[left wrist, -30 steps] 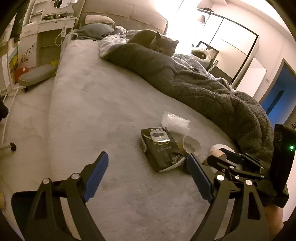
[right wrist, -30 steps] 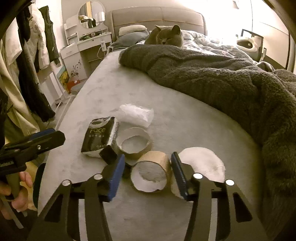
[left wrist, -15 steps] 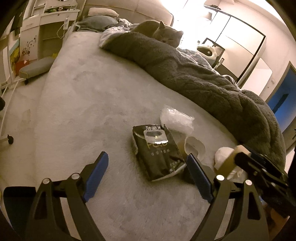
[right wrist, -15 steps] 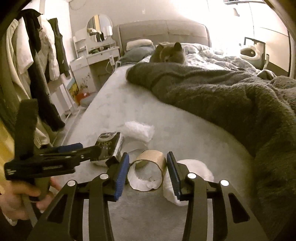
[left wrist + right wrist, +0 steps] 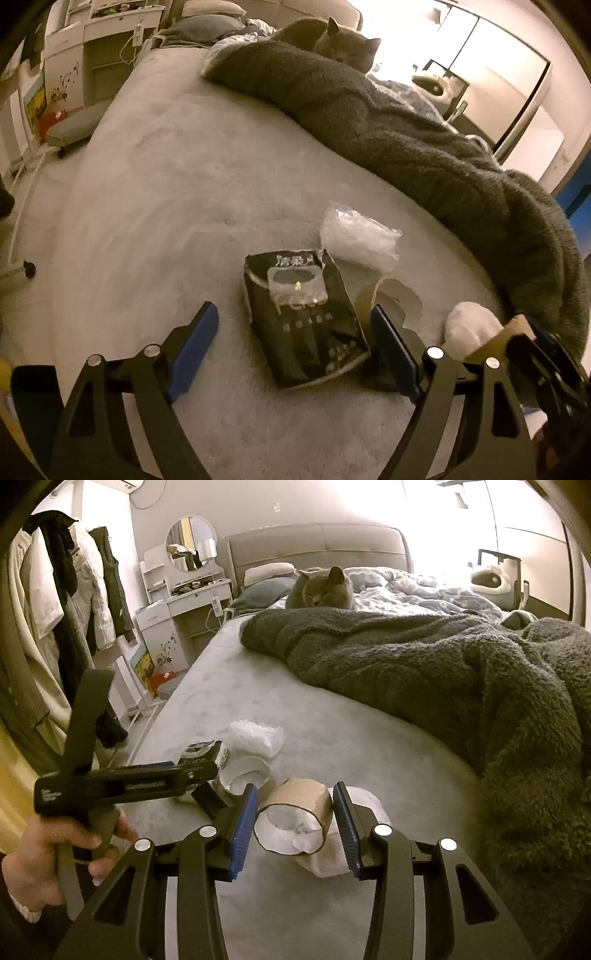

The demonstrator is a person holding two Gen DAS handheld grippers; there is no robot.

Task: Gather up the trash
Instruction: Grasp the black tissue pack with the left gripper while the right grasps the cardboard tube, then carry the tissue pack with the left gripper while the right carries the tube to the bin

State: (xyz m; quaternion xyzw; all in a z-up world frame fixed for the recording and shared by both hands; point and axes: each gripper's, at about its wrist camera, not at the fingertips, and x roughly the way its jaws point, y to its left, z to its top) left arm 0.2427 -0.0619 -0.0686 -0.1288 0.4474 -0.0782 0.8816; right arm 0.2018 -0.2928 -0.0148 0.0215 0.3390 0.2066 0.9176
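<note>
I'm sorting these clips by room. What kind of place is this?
A bedroom, most likely: a bed with a padded headboard, a dressing table with a round mirror, and clothes hanging nearby.

White "洁柔" atop black tissue pack (image 5: 306, 317)

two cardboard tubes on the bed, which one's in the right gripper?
The intact tube, clamped between the right gripper's pads, white paper hanging from it. The other, torn-open tube lies free on the bed beside the black pack.
</note>
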